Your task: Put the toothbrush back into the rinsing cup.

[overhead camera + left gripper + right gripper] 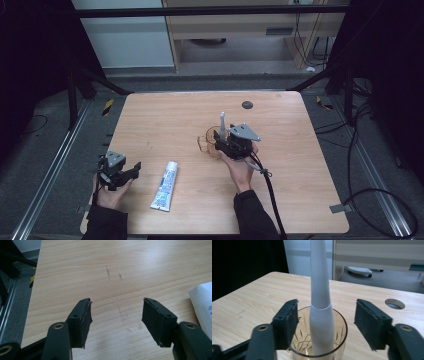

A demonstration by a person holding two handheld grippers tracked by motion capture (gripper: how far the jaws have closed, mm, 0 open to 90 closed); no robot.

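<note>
Your left gripper rests at the near-left edge of the table, jaws released and holding nothing; in the left gripper view bare wood lies between the pads. Just to its right lies the toothpaste tube, flat on the wood, long axis running near to far with a slight lean, apart from the gripper. The left hand is the nearer one to this tube; judge any pick-up of it as a short sideways reach, closing across the tube's narrow width.

Farther in, near the table's centre, your right gripper points at the glass cup. Its jaws stand released, one on each side of the white toothbrush, touching neither the brush nor the rim. The toothbrush stands nearly upright in the cup, long axis vertical, base at the cup's bottom.

Count: one tube, one toothbrush, one cup, two grippers. At the far edge sits one round cable hole.
</note>
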